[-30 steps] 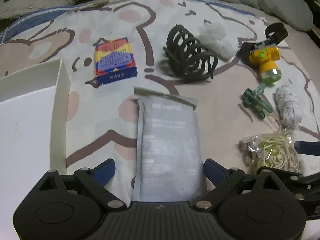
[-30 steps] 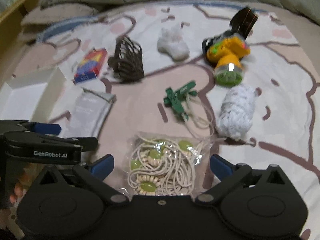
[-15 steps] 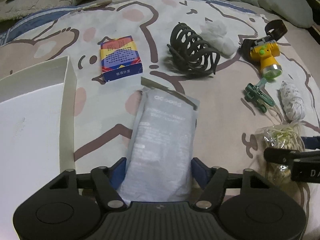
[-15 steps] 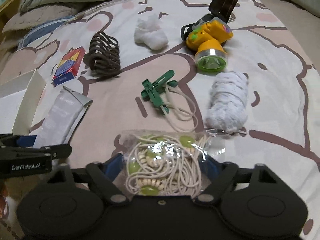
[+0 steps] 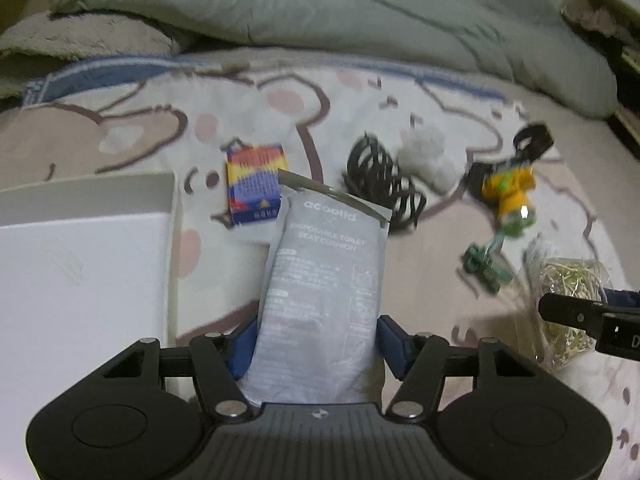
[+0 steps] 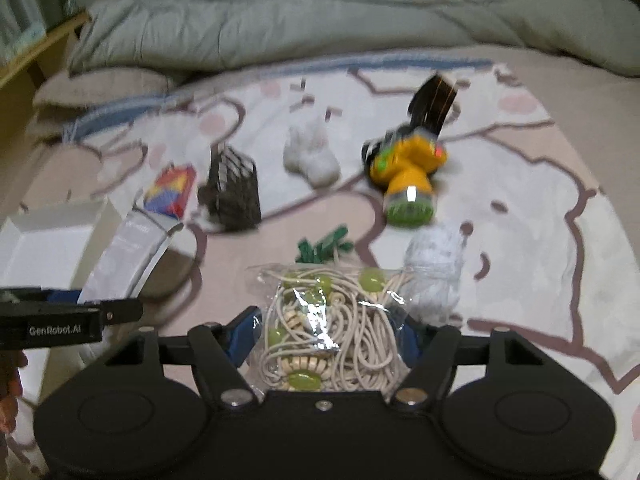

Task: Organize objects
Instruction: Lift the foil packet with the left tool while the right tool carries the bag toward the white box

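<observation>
A grey packet of disposable toilet seat cushion (image 5: 324, 280) is lifted off the bedsheet. My left gripper (image 5: 316, 344) has its blue pads (image 5: 244, 344) pressed on both sides, and its jaws are still closing. A clear bag of cream cord with green beads (image 6: 332, 320) is pinched in my right gripper (image 6: 324, 336), whose jaws are also still closing. The bag is raised a little above the sheet. The right wrist view shows the left gripper's finger (image 6: 72, 320) at the left edge with the packet (image 6: 128, 256) sticking out past it.
An open white box (image 5: 80, 280) lies at the left. On the patterned sheet rest a card pack (image 5: 254, 184), a black hair claw (image 5: 380, 184), a white cotton wad (image 5: 428, 160), a yellow headlamp (image 5: 508, 192), a green clip (image 5: 484, 264) and a white yarn roll (image 6: 436, 264). A grey duvet (image 5: 320, 20) lies behind.
Both grippers went from wide open to closed on their items. Each has risen and tilted up, lifting the packet and the bag off the sheet.
</observation>
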